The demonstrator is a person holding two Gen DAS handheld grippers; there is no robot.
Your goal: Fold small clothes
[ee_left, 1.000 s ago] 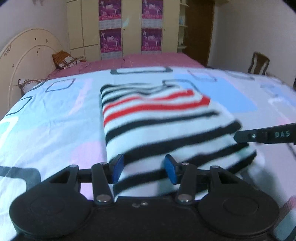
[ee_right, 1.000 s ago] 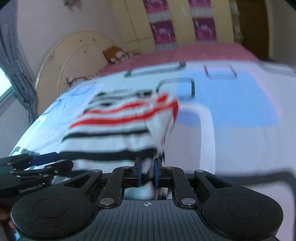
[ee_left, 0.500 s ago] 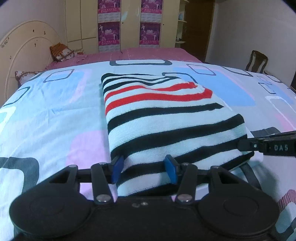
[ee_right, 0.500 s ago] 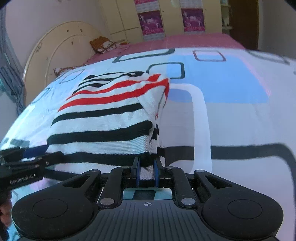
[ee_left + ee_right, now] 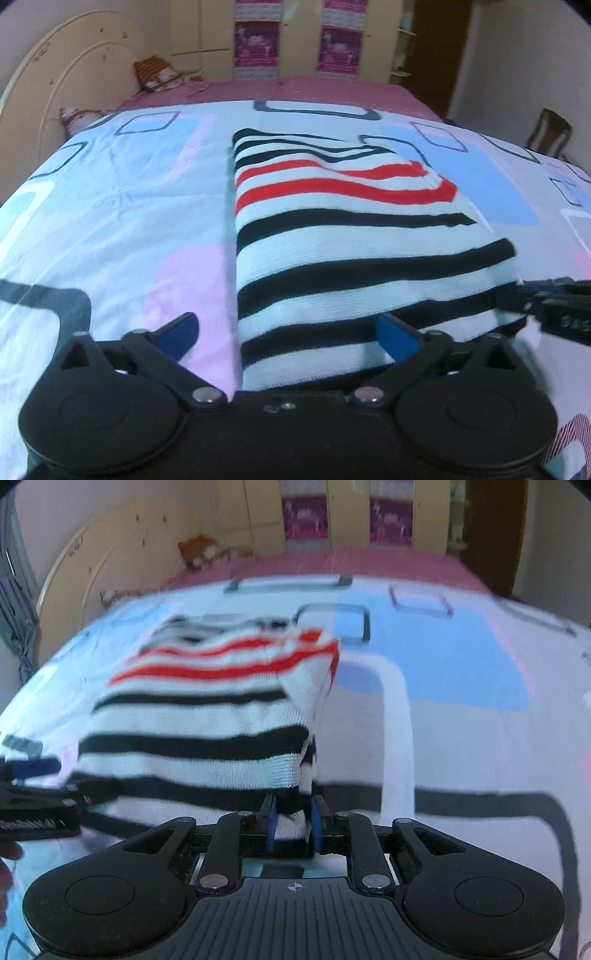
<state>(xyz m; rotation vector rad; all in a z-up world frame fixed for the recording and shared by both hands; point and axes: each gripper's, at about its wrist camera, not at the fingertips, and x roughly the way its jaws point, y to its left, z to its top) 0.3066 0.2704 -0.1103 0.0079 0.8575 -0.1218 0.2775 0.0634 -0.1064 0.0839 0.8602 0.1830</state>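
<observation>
The left gripper (image 5: 286, 332) has sprung its jaws wide, releasing the striped top (image 5: 351, 236) — the fold lies finished on the bed (image 5: 110, 206); the right gripper (image 5: 293, 821), at three o'clock, still pinches its corner.

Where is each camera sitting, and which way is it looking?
Left wrist: sits on the left gripper, low over the bed, looking along its wide-open fingers at the striped top; the right gripper pokes in at the right edge.
Right wrist: sits on the right gripper, looking along fingers pinched on the top's near edge; the left gripper shows at the left edge.
Both see the top, bed, headboard and wardrobe.
</observation>
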